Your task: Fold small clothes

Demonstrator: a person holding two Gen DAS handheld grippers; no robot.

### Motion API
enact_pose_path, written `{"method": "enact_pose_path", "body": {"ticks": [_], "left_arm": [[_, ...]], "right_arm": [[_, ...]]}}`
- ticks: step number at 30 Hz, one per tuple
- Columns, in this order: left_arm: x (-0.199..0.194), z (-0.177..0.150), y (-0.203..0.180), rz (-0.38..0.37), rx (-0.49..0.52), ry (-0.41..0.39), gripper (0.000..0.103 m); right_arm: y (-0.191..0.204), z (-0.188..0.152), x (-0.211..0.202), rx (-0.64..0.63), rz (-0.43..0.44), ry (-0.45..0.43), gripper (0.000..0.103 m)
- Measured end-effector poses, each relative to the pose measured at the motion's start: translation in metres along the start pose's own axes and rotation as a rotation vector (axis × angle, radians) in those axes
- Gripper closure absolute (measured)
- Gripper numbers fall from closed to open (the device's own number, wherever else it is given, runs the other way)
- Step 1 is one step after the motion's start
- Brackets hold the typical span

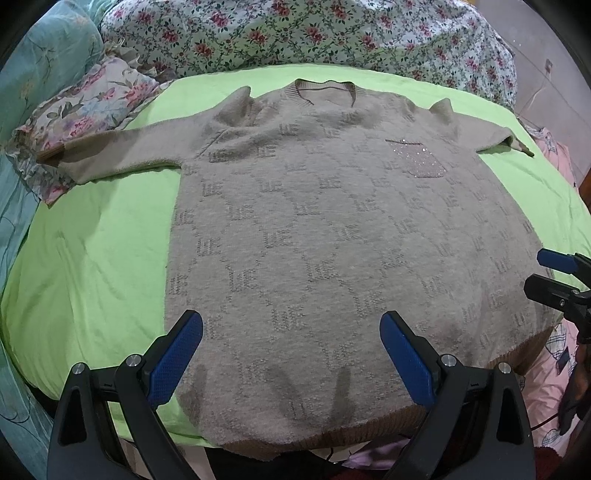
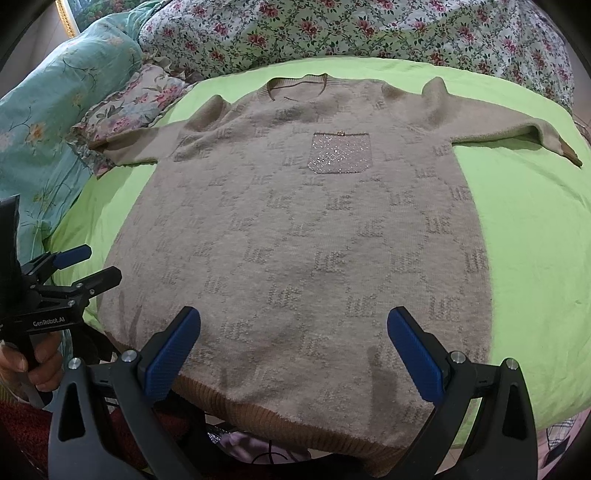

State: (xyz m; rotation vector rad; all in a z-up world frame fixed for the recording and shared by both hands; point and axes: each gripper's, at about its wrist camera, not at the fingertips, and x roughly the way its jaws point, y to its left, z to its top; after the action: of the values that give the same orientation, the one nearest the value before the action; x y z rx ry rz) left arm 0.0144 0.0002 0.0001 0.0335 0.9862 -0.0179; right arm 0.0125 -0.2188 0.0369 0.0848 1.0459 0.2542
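Observation:
A beige knit sweater (image 1: 314, 229) with a grey letter pattern and a sparkly chest pocket (image 1: 417, 158) lies flat and face up on a green sheet (image 1: 99, 258), both sleeves spread out. It also shows in the right wrist view (image 2: 295, 240), pocket (image 2: 338, 153) included. My left gripper (image 1: 291, 332) is open and empty, above the hem's left half. My right gripper (image 2: 293, 328) is open and empty, above the hem's right half. Each gripper shows in the other's view: the right one (image 1: 550, 273) by the right hem, the left one (image 2: 88, 264) by the left hem.
A floral quilt (image 1: 295, 33) is bunched along the far side. A floral pillow (image 1: 81, 110) and a teal quilt (image 2: 55, 110) lie at the far left; the left sleeve cuff rests on the pillow. The sweater's hem (image 2: 295, 417) hangs over the near edge.

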Motion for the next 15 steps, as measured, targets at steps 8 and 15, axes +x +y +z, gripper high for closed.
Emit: {"method": "enact_pose_path", "body": {"ticks": [8,15], "left_arm": [[0.0003,0.0009,-0.0015,-0.003,-0.004,0.005,0.006],[0.0036,0.0043,-0.004,-0.001,0.007,0.046,0.006]], "right_arm": [[-0.0054,0.0007,0.0,0.005,-0.001,-0.001,0.002],[-0.0077,0.0,0.0012,0.017,0.002,0.008,0.002]]}}
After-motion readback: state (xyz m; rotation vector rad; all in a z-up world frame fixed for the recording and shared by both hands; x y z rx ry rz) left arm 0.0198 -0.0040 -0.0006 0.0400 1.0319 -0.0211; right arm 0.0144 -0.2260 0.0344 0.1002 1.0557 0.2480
